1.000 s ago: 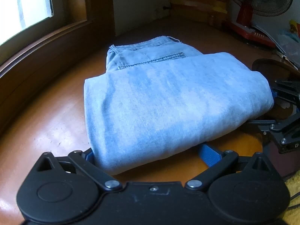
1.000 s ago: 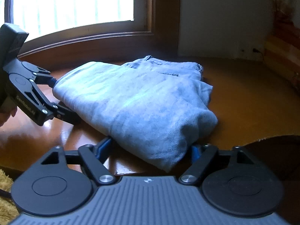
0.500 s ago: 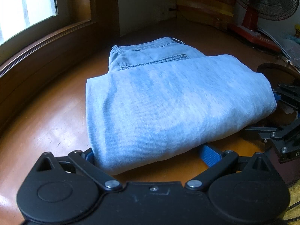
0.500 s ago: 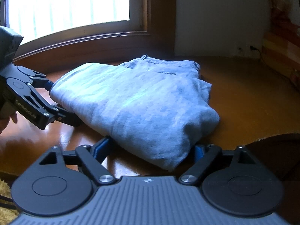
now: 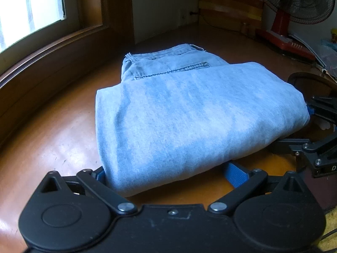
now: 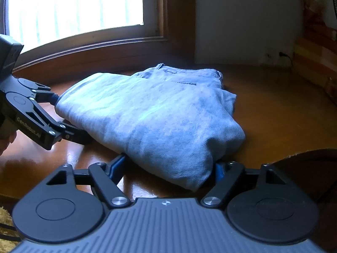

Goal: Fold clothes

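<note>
A glossy orange-brown wooden floor (image 5: 52,130) is carrying everything here, and it is reflecting window light in pale patches. A dark wooden window frame (image 5: 63,42) is curving along the floor's far left edge under bright glass, and a pale wall (image 6: 242,21) is meeting it at the far corner. A red-based standing fan (image 5: 294,2) is sitting at the far right corner, with striped wooden boards (image 5: 229,14) lying against the wall beside it. A scrap of yellowish shaggy rug (image 6: 5,221) is showing at the near edge.

The folded light-blue jeans (image 5: 189,116) are lying in the middle of the floor, waistband and a stitched pocket peeking out at the far end from under the upper fold. The bundle is blocking any sight of the floor directly beyond the fingers in both views.

The left gripper (image 5: 166,174) is standing wide around the near left corner of the jeans; one blue pad is touching the cloth, the other (plainly visible) is standing clear of it. The right gripper (image 6: 168,166) is also spread wide, straddling the near right corner, and its jaws have just been closing a little; whether its blue pads are pressing the denim cannot be told. A person's fingers (image 6: 6,141) are showing at the left gripper's handle.
</note>
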Demonstrator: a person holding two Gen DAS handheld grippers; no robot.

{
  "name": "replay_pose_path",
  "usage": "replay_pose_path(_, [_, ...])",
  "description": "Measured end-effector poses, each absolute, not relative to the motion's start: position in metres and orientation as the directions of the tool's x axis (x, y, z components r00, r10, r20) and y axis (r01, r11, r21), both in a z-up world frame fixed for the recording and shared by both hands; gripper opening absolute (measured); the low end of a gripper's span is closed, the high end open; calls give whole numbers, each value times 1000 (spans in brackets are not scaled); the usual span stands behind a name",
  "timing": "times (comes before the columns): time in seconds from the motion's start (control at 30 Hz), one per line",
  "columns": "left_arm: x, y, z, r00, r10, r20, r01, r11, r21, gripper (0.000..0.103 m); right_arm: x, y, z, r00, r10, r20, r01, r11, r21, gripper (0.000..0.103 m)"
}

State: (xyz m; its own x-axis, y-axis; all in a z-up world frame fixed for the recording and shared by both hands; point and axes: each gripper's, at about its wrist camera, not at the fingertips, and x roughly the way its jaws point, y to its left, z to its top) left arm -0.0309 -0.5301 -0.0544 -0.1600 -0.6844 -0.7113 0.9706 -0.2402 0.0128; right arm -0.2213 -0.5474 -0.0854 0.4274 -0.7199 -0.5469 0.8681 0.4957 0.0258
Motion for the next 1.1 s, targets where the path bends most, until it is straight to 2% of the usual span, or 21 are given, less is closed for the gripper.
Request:
replay_pose_path(0.53, [-29, -515, -37, -169, -671, -722, 968, -249, 6, 101, -233, -549, -69, 472, -679, -562, 850, 520, 86, 73])
replay_pose_path(1.1, [-20, -508, 10, -241, -598, -765, 962, -254, -104, 97, -249, -556, -22, 542, -653, -529, 815, 563, 140, 68])
